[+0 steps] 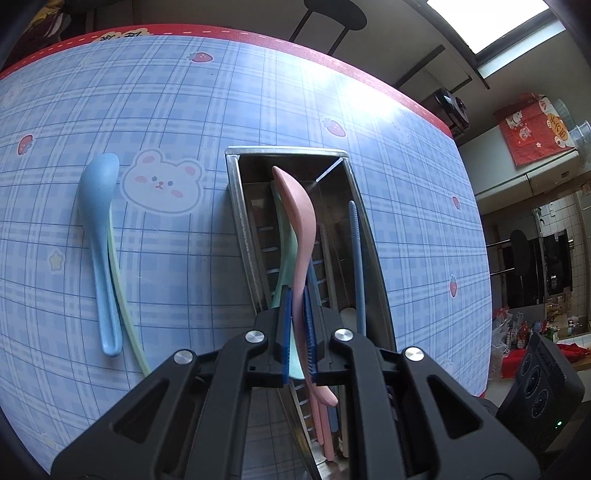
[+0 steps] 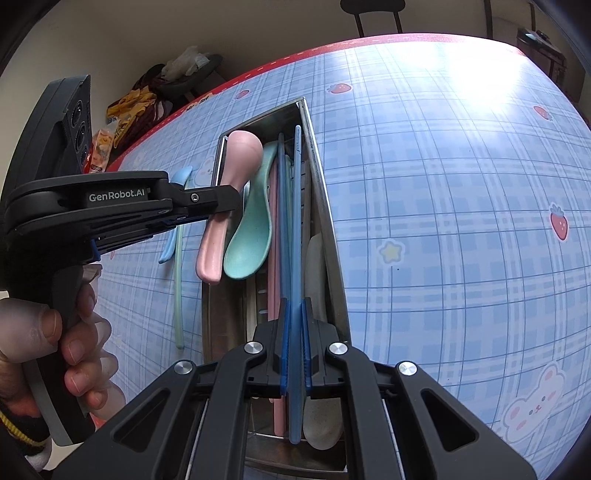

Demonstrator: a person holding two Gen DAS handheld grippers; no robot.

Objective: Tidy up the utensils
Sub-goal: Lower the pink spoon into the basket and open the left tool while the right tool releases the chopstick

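My left gripper (image 1: 297, 295) is shut on the handle of a pink spoon (image 1: 299, 229), held just above a long steel tray (image 1: 236, 192). In the right wrist view the same gripper (image 2: 232, 199) comes in from the left with the pink spoon (image 2: 236, 166) over the tray's far end. A mint spoon (image 2: 251, 236) lies in the tray under it. My right gripper (image 2: 294, 306) is shut on a blue chopstick (image 2: 296, 221) that runs lengthwise along the tray's right side (image 2: 325, 206). A blue spoon (image 1: 99, 221) and a green chopstick (image 1: 125, 302) lie on the tablecloth left of the tray.
The tray also holds pink chopsticks (image 2: 273, 221), another blue chopstick (image 2: 282, 221) and a white spoon (image 2: 317, 258). A person's hand (image 2: 77, 332) grips the left tool's handle. The blue checked tablecloth (image 2: 443, 221) ends in a red edge (image 1: 369, 77), with a dark chair (image 1: 332, 18) behind it.
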